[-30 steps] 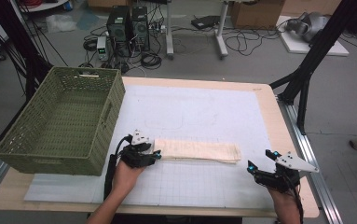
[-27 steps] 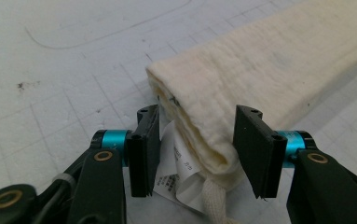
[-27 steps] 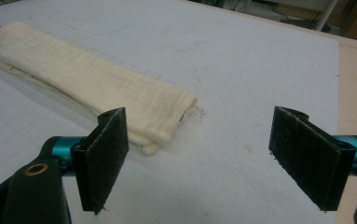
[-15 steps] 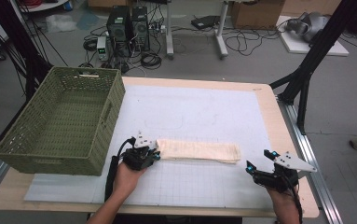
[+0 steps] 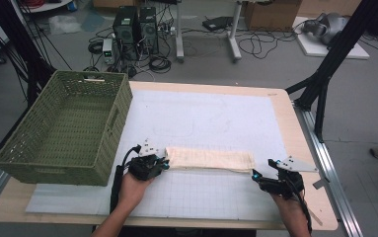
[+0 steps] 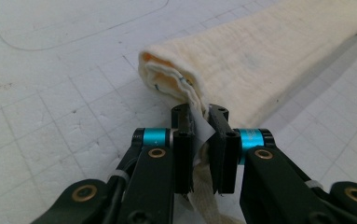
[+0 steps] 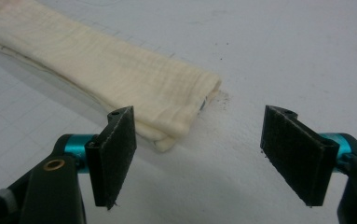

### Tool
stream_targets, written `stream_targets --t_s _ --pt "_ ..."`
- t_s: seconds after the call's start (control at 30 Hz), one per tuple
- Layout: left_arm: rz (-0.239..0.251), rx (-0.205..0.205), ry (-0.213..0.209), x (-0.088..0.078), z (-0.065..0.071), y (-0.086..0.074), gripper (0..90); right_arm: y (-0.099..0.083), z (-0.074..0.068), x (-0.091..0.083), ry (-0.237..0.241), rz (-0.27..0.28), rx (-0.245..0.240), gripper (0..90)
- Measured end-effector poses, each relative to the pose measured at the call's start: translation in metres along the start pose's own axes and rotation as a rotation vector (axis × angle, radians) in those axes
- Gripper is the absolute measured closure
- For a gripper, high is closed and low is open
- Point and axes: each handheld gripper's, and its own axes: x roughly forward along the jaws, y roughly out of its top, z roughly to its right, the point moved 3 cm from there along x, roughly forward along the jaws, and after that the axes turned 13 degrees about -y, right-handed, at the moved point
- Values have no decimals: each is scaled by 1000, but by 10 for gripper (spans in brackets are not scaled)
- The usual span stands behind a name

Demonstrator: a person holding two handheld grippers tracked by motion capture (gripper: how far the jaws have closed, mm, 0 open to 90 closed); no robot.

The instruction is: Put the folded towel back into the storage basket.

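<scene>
A cream towel (image 5: 208, 159), folded into a long strip, lies across the white grid mat (image 5: 211, 118). My left gripper (image 5: 164, 165) is at its left end, shut on the layered edge of the towel (image 6: 260, 60); the cloth is pinched between the two black pads of the left gripper (image 6: 202, 114). My right gripper (image 5: 255, 174) sits just off the strip's right end. Its jaws have just been closing a little but still stand wide apart. The towel's end (image 7: 97, 70) lies ahead of the right gripper (image 7: 200, 114), near its left pad, and neither pad touches it.
A green woven basket (image 5: 53, 165), with nothing in it, stands at the table's left, close to my left hand. The wooden table edge (image 5: 305, 148) runs along the right. Cables, computer cases and black stand legs are on the floor beyond.
The left gripper's jaws have closed onto the towel's left end. The right gripper has edged slightly left toward the towel's right end. The towel has not shifted.
</scene>
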Motion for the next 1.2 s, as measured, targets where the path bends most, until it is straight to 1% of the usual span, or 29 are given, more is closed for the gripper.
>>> stream_targets --t_s 0.07,0.17,0.23,0.3,0.4,0.43,0.47,0.5,0.53,0.57,0.6,0.67,0.7,0.8,0.9,0.97,1.03,1.13,1.2 --pt "-1 -1 -1 0 0 0 807 0 -2 3 13 -8 6 319" --pt "10 -2 -1 -1 0 0 807 2 -6 9 25 -14 -6 384" --pt "9 0 -2 -2 0 0 807 3 -9 14 37 -23 -16 424" --pt "10 0 -3 -2 0 -1 807 3 -12 20 39 -48 -32 462" --pt "10 3 -1 -2 0 -1 807 0 -16 28 51 -92 -45 494" --pt "10 3 -1 -2 0 -1 808 -1 -18 30 55 -102 -50 511" --pt "5 4 1 -2 -1 -1 807 -2 -19 32 63 -118 -64 543" --pt "5 4 1 -2 -1 -1 808 -2 -20 32 61 -118 -82 564" --pt "-1 6 3 -1 -1 -2 808 -2 -21 32 67 -121 -82 590" --pt "-1 6 3 -1 -1 -2 808 -2 -21 32 67 -121 -82 590" --pt "-7 10 9 -1 -1 -3 808 -2 -21 32 75 -124 -80 618" --pt "-5 10 11 0 -1 -3 808 -2 -21 32 82 -125 -78 651" --pt "-3 10 11 0 0 -3 808 -1 -21 32 86 -128 -72 687" --pt "-5 12 14 0 -1 -3 808 0 -22 33 103 -126 -82 788" --pt "-1 13 14 0 -1 -4 809 0 -22 33 115 -131 -75 817" --pt "0 15 15 0 -1 -3 809 0 -22 33 116 -130 -78 822" --pt "12 15 15 -2 -1 -2 810 1 -22 32 116 -128 -84 824" --pt "24 17 10 -5 -1 -1 811 1 -21 31 116 -122 -79 824" --pt "37 21 4 -7 -1 1 811 2 -19 30 120 -109 -67 825"
